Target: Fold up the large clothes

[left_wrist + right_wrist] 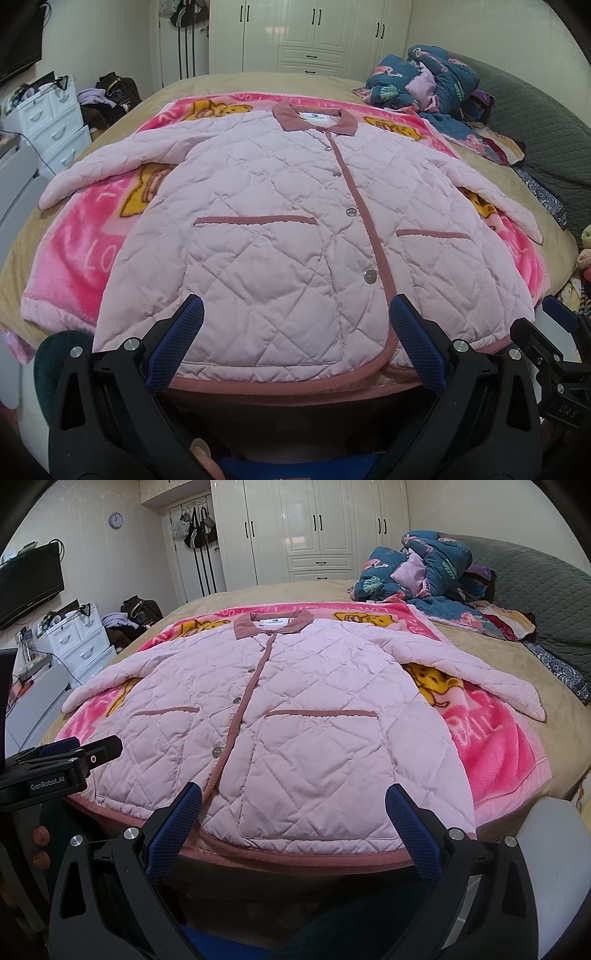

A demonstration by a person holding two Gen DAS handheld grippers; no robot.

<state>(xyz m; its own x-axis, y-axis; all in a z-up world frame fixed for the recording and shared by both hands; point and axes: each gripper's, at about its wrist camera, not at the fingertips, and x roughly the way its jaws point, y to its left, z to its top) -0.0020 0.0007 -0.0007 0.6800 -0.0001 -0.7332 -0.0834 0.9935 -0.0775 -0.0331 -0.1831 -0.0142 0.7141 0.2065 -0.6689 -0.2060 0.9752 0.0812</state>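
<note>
A pale pink quilted jacket (280, 236) with dusty-rose trim, collar and snap buttons lies flat, front up and buttoned, on a pink cartoon blanket (92, 243) on the bed. Both sleeves are spread out to the sides. It also shows in the right wrist view (295, 716). My left gripper (295, 314) is open and empty just above the jacket's left hem. My right gripper (293, 801) is open and empty just above the right hem. The right gripper shows at the right edge of the left wrist view (554, 332), and the left gripper at the left of the right wrist view (77, 753).
A heap of blue floral bedding (432, 81) lies at the bed's far right beside a grey quilted headboard (535, 122). White drawers (55, 125) and bags stand left of the bed. White wardrobes (314, 528) line the far wall. The tan bedsheet (480, 650) surrounds the blanket.
</note>
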